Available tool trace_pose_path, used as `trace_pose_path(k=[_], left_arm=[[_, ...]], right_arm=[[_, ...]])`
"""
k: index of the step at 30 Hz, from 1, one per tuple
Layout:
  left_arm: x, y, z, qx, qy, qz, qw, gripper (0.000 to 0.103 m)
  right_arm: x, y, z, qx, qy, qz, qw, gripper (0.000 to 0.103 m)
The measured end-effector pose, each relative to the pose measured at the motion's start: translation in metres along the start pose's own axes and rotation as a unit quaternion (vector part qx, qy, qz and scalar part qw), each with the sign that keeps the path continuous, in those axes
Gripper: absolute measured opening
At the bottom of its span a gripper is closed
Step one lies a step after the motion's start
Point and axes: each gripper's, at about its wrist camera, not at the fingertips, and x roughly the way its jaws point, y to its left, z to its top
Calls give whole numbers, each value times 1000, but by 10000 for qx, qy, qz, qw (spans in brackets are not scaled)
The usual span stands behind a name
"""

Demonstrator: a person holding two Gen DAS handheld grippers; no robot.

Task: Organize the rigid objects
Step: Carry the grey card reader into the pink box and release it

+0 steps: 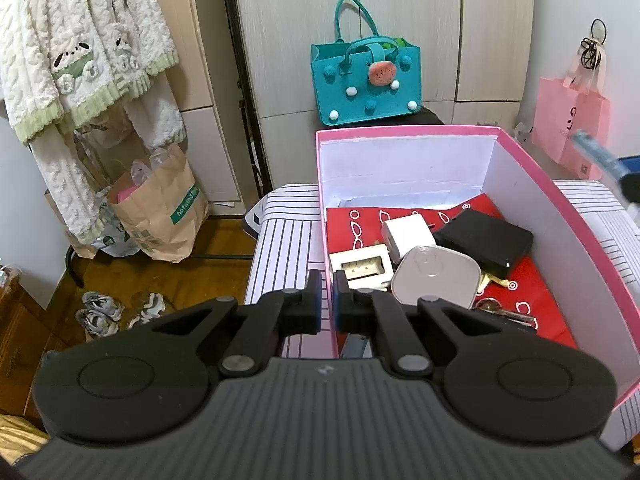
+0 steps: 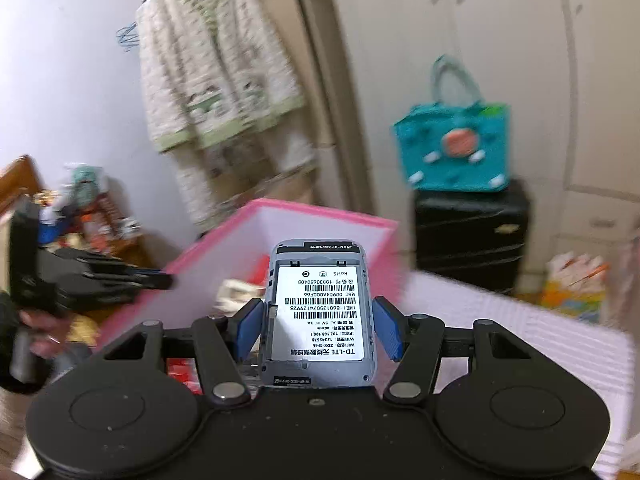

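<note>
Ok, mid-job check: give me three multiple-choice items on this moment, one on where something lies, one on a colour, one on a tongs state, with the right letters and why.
1. Where does the silver tin lie?
A. inside the pink box
B. on the striped cloth
C. in the teal bag

2. What colour is the sheet lining the box floor?
A. green
B. red
C. yellow

3. What are the right tongs doing?
A. open, nothing held
B. shut on keys
C. shut on the grey router

Key: 1 A, the tin sits among the chargers within the box walls. 2 B, a red patterned sheet shows under the items. 3 C, both blue pads press the router's sides.
</note>
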Motion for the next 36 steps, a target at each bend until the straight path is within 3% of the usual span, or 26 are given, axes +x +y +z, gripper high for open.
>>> trace_pose_path(k=[4, 8, 13, 20, 22, 25, 36], left_arm=[[1, 1, -1, -74, 11, -44, 10000, 5], [1, 6, -3, -161, 7, -131, 9998, 5], [1, 10, -3, -248, 26, -221, 9994, 5], [3, 12, -3, -332, 49, -282, 9990, 5], [3, 13, -3, -354, 54, -293, 9989, 5], [3, 13, -4, -375, 59, -291, 9989, 6], [5, 15, -4, -487, 138, -314, 9982, 8]], right_arm=[[37, 25, 17, 10, 460, 380, 9982, 65], [74, 49, 26, -108, 860, 421, 9953, 65], [129, 62, 35, -196, 1353, 300, 9902, 64], [169, 64, 31, -349, 1649, -131, 9856, 65], [172, 58, 31, -95, 1718, 17, 9851, 65], [159, 49, 33, 109, 1446, -19, 9894, 71], [84, 48, 15, 53, 735, 369, 9966, 73]])
